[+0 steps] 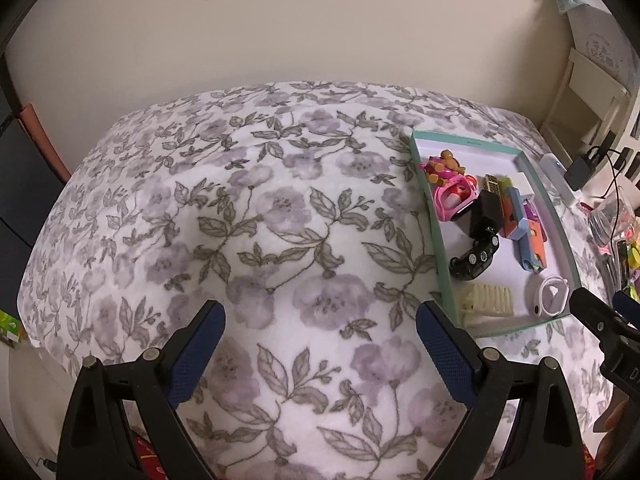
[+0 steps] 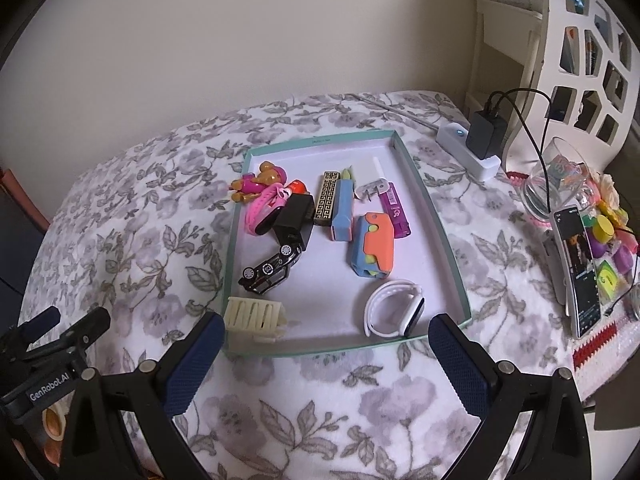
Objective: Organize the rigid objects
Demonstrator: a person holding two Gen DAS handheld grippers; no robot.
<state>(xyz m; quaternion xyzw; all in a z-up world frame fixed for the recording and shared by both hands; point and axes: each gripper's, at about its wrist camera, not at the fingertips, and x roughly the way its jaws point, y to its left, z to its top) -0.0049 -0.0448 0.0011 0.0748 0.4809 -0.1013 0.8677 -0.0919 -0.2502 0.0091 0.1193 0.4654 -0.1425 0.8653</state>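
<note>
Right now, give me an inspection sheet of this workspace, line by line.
Surface: floral purple-grey blanket covering the table.
Job's things: shallow teal-rimmed cardboard tray holding a black toy car, white wristband, cream ribbed plastic piece, pink watch, orange-and-blue block toy, purple lighter and other small items.
Clutter: smartphone, clear glass jar and colourful small toys beside the tray.
Grippers: left gripper and right gripper both open, empty.
Cables: black charger on white power strip, cord trailing.
Surroundings: cream wall, white cut-out shelf.
</note>
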